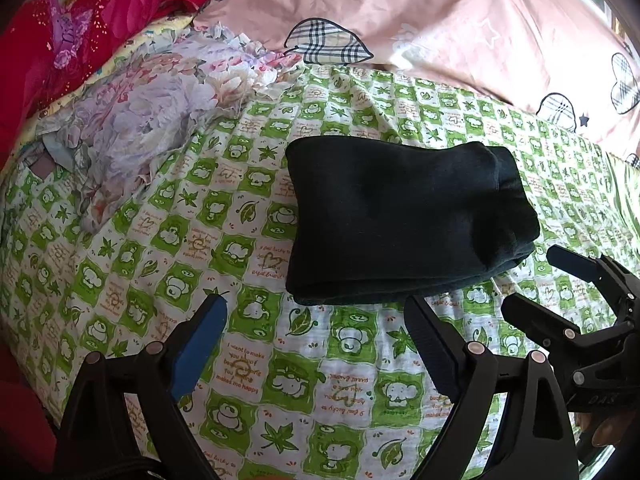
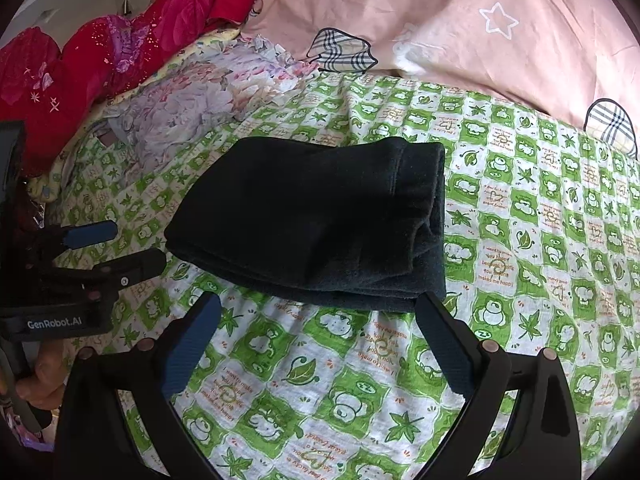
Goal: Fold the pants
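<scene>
Pants (image 1: 404, 224), dark and folded into a thick, compact rectangle with layered edges at the near side, are seen lying on the green-and-white checked bedsheet (image 1: 280, 380), just beyond both claws and touched by neither. In the left wrist view the left claw (image 1: 316, 320) is shown wide apart and empty, with the right claw (image 1: 536, 280) at the right edge. Only in the right wrist view is a hand (image 2: 44, 380) made out at the left; there the right claw (image 2: 320, 312) is also spread wide, nothing between its fingers.
</scene>
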Demonstrator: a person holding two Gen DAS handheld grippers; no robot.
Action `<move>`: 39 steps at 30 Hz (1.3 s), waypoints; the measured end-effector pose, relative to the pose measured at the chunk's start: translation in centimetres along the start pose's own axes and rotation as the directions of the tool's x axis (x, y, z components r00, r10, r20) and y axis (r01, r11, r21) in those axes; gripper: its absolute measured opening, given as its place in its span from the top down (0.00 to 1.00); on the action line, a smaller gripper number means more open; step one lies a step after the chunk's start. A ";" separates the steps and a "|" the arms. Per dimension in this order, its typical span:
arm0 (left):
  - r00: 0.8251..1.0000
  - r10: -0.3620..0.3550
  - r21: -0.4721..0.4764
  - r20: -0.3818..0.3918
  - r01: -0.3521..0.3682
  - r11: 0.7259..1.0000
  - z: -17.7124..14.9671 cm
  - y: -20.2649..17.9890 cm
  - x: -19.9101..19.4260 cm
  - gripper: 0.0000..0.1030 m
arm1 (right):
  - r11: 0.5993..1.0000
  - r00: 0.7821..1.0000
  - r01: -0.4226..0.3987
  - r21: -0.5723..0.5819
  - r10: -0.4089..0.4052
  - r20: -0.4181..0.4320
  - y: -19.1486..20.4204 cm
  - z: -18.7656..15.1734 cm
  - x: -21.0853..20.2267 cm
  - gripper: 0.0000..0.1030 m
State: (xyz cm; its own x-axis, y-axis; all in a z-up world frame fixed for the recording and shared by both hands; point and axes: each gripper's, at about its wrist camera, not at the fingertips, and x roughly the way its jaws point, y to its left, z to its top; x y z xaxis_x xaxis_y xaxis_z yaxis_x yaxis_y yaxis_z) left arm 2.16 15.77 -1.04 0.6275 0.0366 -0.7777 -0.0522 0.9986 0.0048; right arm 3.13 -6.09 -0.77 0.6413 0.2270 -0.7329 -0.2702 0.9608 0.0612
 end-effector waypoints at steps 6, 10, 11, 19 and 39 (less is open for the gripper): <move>1.000 0.006 0.008 0.014 -0.006 1.000 0.1 0.0 0.1 0.10 | 1.000 1.000 0.010 -0.025 -0.009 0.022 0.3 0.2 0.2 0.05; 1.000 0.009 0.009 0.018 -0.009 1.000 0.2 0.1 0.2 0.09 | 1.000 1.000 0.010 -0.019 -0.010 0.025 0.3 0.2 0.3 0.05; 1.000 0.008 0.009 0.018 -0.008 1.000 0.2 0.1 0.2 0.09 | 1.000 1.000 0.009 -0.017 -0.008 0.028 0.3 0.3 0.4 0.05; 1.000 0.005 0.011 0.017 -0.005 1.000 0.3 0.2 0.3 0.09 | 1.000 0.999 0.005 -0.013 -0.004 0.047 0.2 0.3 0.3 0.05; 1.000 0.004 0.020 0.019 -0.005 1.000 0.3 0.4 0.5 0.07 | 1.000 0.999 0.007 -0.016 -0.006 0.045 0.3 0.3 0.4 0.05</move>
State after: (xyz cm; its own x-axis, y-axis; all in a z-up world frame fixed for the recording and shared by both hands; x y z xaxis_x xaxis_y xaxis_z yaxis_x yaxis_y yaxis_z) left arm 2.70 16.15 -1.24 0.6420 0.0417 -0.7656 -0.0400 0.9990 0.0208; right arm 3.55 -5.64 -0.84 0.6749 0.2281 -0.7018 -0.2771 0.9598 0.0455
